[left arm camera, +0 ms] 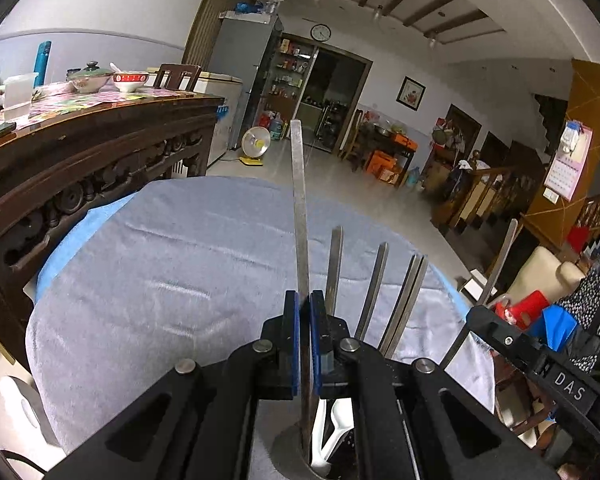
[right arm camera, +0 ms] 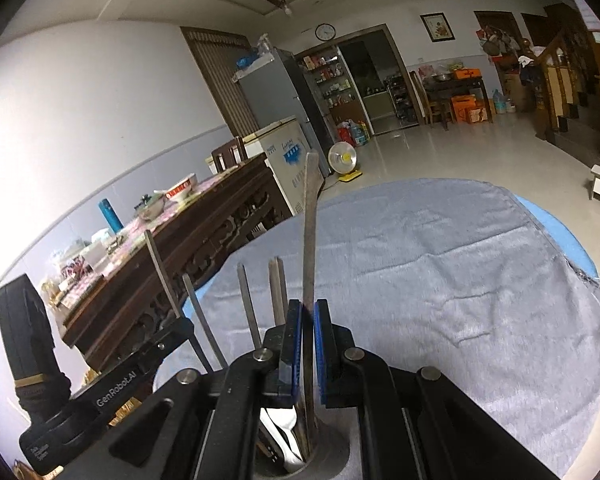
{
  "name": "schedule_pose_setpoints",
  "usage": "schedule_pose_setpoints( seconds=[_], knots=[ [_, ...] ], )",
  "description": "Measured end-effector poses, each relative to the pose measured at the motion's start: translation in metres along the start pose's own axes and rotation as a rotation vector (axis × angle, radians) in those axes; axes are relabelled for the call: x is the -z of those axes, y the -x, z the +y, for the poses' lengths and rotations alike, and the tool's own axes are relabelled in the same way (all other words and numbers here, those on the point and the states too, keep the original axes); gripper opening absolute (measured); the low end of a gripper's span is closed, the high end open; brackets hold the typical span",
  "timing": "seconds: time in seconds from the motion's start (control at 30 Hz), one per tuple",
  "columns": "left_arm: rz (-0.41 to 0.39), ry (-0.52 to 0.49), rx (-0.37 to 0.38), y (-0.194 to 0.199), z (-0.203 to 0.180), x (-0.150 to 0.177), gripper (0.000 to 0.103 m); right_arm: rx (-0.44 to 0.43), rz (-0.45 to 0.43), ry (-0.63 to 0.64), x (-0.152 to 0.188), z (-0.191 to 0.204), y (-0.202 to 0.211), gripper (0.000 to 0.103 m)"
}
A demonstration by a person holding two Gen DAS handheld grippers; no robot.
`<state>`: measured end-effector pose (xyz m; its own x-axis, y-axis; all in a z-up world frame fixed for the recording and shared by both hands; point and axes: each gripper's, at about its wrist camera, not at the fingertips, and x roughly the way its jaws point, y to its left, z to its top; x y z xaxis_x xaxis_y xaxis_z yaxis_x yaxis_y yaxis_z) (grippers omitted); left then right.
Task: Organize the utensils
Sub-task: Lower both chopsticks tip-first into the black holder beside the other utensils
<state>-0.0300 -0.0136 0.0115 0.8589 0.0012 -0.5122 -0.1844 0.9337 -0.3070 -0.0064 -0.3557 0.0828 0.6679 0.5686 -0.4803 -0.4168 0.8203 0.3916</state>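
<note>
Left wrist view: left hand-held gripper [left arm camera: 304, 312] clenched on a handle [left arm camera: 300, 200] – right hand-held gripper [right arm camera: 308, 320] likewise on a handle [right arm camera: 310, 220] – steadying both over the holder [left arm camera: 288, 452].

left gripper [left arm camera: 304, 308]: jaws closed on a flat metal utensil handle [left arm camera: 300, 208], blue pads clamping it, tilted downward over the utensil holder [left arm camera: 296, 456]. right gripper [right arm camera: 308, 312]: jaws likewise closed on another metal handle [right arm camera: 310, 220], beside the left gripper, over the same holder.
</note>
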Motion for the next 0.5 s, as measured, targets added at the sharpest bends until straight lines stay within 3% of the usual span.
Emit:
schedule_pose_setpoints(
  seconds=[0.5],
  knots=[
    [0.049, -0.037, 0.01, 0.007, -0.006, 0.025, 0.005, 0.004, 0.067, 0.021, 0.032, 0.002, -0.001, 0.007]
  ],
)
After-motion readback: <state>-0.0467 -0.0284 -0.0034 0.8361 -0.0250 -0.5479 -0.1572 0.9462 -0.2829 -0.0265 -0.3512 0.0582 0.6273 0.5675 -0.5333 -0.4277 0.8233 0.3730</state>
